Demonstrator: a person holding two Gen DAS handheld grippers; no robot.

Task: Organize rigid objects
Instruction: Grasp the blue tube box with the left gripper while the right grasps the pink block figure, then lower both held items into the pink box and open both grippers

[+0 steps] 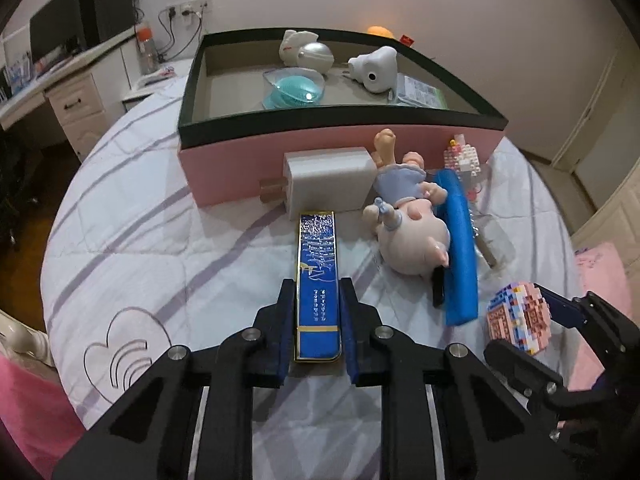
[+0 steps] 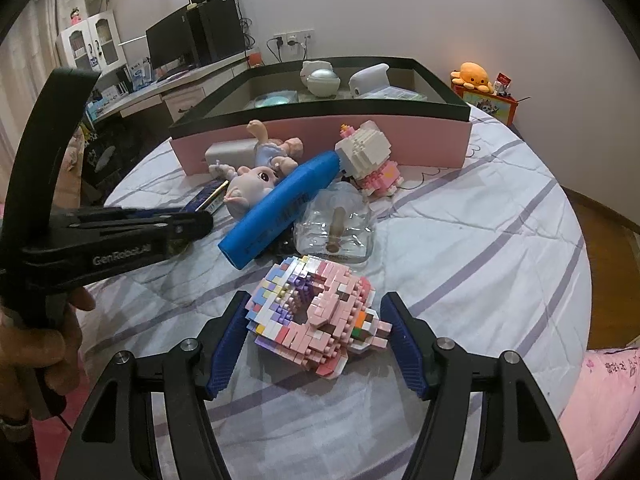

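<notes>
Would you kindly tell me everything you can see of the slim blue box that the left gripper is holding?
The slim blue box is a long, narrow, glossy case, deep blue with gold edging and silvery glittering print that I cannot read. It lies flat on the striped white quilt, pointing toward the white charger; whether they touch is unclear. The left gripper is shut on its near end, one blue pad pressed against each long side.

The left hand-held gripper (image 1: 318,320) points steeply down, jaws clamped. The right hand-held gripper (image 2: 316,340) tilts down too, jaws half-spread. A hand (image 2: 36,344) grips the left handle.
</notes>
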